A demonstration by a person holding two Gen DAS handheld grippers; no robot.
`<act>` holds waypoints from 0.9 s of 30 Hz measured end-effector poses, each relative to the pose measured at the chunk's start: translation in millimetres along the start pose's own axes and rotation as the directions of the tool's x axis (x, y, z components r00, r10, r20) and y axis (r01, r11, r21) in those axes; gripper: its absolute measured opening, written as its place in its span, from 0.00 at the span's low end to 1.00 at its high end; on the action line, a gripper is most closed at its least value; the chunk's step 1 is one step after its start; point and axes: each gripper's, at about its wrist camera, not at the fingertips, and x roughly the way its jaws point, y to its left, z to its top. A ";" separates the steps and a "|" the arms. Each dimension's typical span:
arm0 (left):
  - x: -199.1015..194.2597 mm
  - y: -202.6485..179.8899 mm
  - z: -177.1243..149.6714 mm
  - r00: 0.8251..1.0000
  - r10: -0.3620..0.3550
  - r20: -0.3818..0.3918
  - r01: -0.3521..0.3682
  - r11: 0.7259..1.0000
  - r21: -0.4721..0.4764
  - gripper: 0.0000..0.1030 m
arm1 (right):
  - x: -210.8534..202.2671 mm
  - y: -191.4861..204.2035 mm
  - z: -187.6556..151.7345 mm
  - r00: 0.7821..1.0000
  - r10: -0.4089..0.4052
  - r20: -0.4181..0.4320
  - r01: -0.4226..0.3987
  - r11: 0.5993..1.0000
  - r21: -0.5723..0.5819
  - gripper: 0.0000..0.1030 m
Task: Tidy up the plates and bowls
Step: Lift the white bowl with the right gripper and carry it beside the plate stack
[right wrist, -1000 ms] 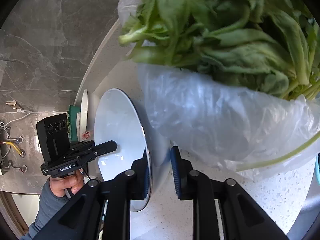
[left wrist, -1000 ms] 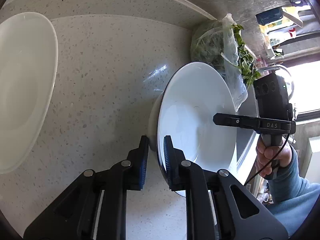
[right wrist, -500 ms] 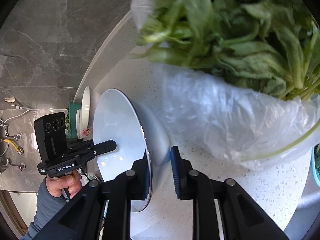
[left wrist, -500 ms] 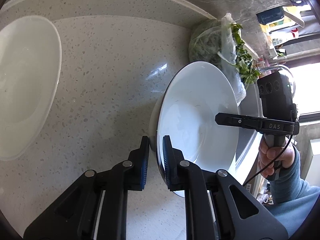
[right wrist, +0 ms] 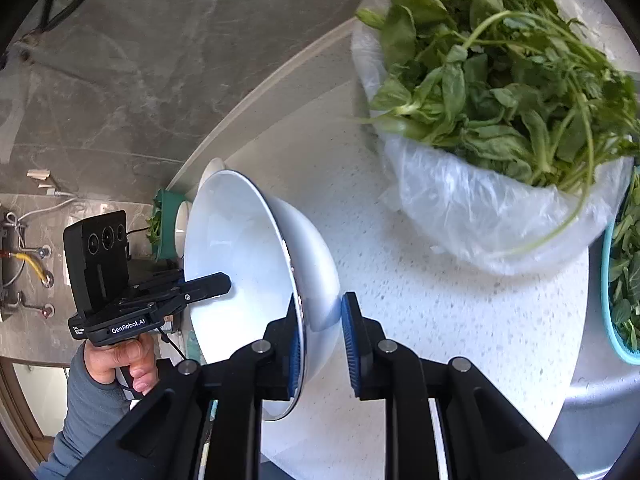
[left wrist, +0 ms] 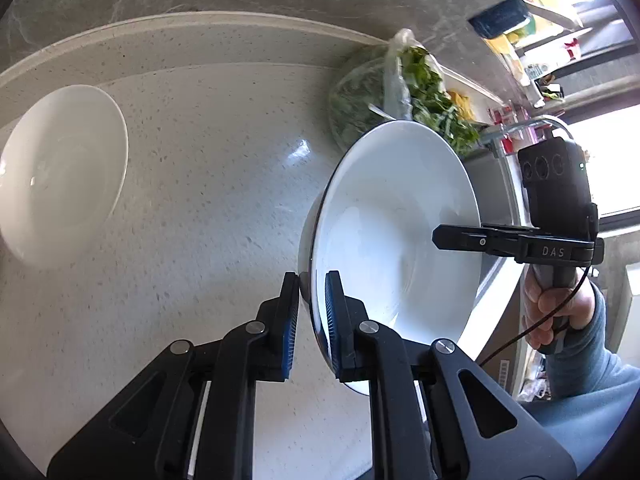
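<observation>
A large white bowl hangs tilted above the speckled counter, carried by both grippers on opposite sides of its rim. My left gripper is shut on the near rim, blue pads on either side of the wall. Across the bowl, my right gripper bites the far rim, with a hand below it. In the right wrist view the same bowl sits between the pads of my right gripper, and my left gripper clamps the far edge. A second white bowl rests on the counter at the left.
A plastic bag of leafy greens stands on the counter close behind the held bowl. A teal basket with more greens is at the right edge. A green holder with white dishes stands by the grey stone wall. A sink edge lies to the right.
Both grippers have risen with the bowl between them, so it is off the counter. The counter, the second bowl and the bag of greens look farther away.
</observation>
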 end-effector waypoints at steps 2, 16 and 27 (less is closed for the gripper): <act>-4.7 -6.6 -6.8 1.000 0.002 0.005 -0.002 1.000 0.002 0.11 | -3.5 4.2 -6.0 1.000 0.000 0.002 0.000 1.000 -0.009 0.21; -16.1 -26.9 -76.1 1.000 0.000 0.029 0.001 0.999 -0.034 0.11 | -7.9 24.3 -58.7 1.000 0.010 -0.028 -0.011 0.999 -0.049 0.22; -13.4 -37.6 -145.0 0.999 -0.001 0.033 0.003 0.998 -0.070 0.11 | -0.9 23.0 -99.4 0.997 0.040 -0.065 -0.044 0.997 -0.058 0.22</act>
